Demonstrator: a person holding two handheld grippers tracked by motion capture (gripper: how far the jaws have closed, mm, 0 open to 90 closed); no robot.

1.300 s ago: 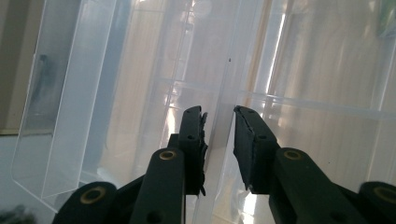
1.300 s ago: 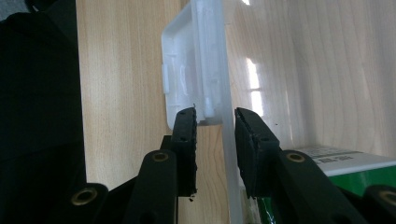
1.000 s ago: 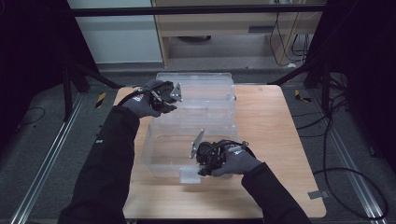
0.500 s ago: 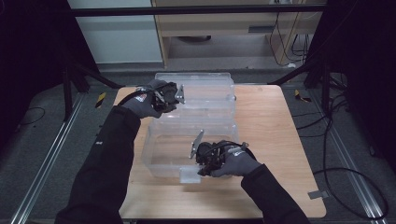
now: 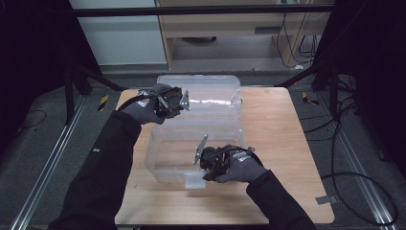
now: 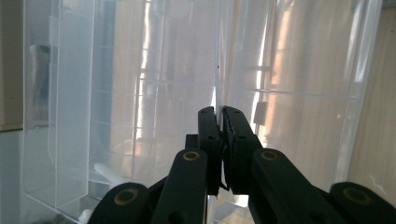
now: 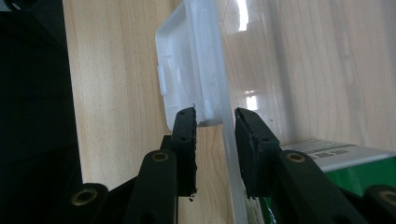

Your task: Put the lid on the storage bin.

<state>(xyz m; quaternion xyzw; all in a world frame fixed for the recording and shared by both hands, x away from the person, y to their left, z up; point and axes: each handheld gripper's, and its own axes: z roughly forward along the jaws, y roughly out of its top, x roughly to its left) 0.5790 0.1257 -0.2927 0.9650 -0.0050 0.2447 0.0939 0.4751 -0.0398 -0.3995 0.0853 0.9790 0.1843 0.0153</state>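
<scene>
A clear plastic storage box (image 5: 165, 158) stands on the wooden table with its clear lid (image 5: 210, 93) swung open behind it. At the lid's left rim, my left gripper (image 5: 181, 99) (image 6: 219, 112) has just been closing. The thin clear edge of the lid (image 6: 215, 95) sits pinched between its nearly touching pads. My right gripper (image 5: 203, 167) (image 7: 215, 116) is at the box's near side. Its jaws straddle the front wall (image 7: 229, 154) and the white latch tab (image 7: 187, 60), and the pads press on them.
A green packet with a white label (image 7: 336, 170) lies inside the box by the front wall. The table (image 5: 282, 143) is bare wood to the right of the box. Dark frame posts and cables surround the table on the floor.
My left hand has shifted a little to the right along the lid's rim. The right hand and the box have stayed put.
</scene>
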